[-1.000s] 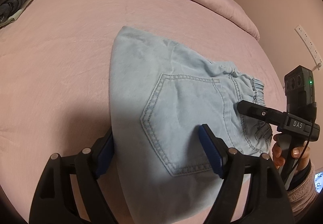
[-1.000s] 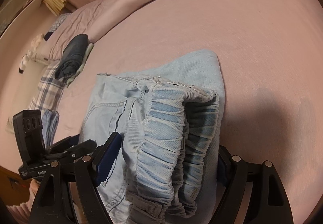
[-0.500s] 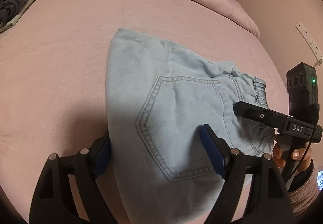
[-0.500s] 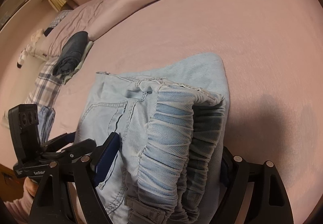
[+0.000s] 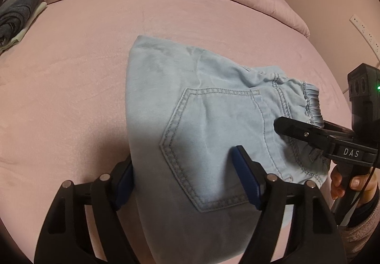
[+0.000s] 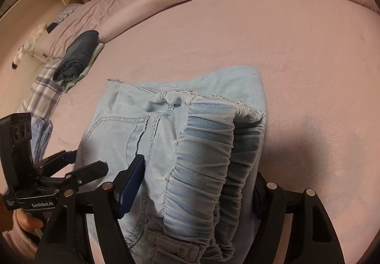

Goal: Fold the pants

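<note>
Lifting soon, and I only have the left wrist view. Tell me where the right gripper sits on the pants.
Observer: The right gripper straddles the waistband end of the pants. Its jaws are closing with the stacked layers between them.
Operator: Confirm both pads are on the cloth.
Observer: Cannot confirm. The inner pad is at the denim, but the outer one is hidden behind the waistband.
Operator: Report anything else on the bed that I can't see.
Observer: A plaid cloth lies at the edge of the bed, beside the dark folded clothes.
</note>
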A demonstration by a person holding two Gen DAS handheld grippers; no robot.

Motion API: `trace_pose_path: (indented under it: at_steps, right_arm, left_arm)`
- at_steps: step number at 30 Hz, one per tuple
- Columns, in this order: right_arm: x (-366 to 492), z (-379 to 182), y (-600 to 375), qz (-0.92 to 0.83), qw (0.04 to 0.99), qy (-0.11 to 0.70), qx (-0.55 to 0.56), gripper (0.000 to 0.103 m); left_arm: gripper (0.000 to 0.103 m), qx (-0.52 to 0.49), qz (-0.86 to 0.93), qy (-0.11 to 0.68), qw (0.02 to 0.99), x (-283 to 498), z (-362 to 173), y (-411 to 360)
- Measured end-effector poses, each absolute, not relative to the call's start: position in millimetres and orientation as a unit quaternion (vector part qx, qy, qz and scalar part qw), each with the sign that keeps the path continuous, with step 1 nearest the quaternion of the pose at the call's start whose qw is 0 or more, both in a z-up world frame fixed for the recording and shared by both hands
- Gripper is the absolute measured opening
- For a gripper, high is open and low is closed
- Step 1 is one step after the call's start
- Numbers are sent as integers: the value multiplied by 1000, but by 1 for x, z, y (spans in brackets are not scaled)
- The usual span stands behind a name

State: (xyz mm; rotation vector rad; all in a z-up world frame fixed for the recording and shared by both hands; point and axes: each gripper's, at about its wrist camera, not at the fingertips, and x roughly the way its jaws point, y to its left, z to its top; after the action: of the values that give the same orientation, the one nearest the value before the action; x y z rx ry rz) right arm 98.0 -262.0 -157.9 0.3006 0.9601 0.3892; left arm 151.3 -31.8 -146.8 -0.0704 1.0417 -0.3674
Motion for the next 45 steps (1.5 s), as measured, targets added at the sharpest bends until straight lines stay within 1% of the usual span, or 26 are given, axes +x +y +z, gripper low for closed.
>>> trace_pose_path:
  at_steps: [9, 14, 15, 17, 19, 22, 24, 29, 45]
  right_arm:
    - [90, -150, -255, 166, 871, 445, 126, 63]
    - [85, -145, -254, 160, 877, 436, 121, 56]
    - [84, -144, -254, 159, 878, 435, 122, 55]
    - [82, -141, -252, 158, 880, 431, 121, 52]
    - [80, -139, -250, 156, 882, 427, 121, 50]
    - [77, -135, -249, 156, 885, 421, 121, 46]
    - [74, -132, -248, 157, 888, 415, 121, 45]
    - [67, -126, -246, 158, 893, 403, 119, 42]
    - [51, -104, -228, 184, 901, 379, 101, 41]
  left_arm:
    - [55, -15, -164, 488, 857, 147, -143, -35]
    - [43, -14, -161, 483, 861, 144, -140, -35]
    - [39, -14, -161, 482, 861, 143, -140, -35]
    - [36, -13, -162, 480, 862, 142, -139, -35]
    - [29, -14, -161, 477, 864, 141, -137, -35]
    - [25, -19, -161, 474, 866, 141, -134, -35]
    - [22, -23, -162, 471, 867, 140, -132, -34]
    - [21, -27, -166, 461, 872, 134, -125, -34]
    - [20, -29, -161, 442, 882, 115, -111, -21]
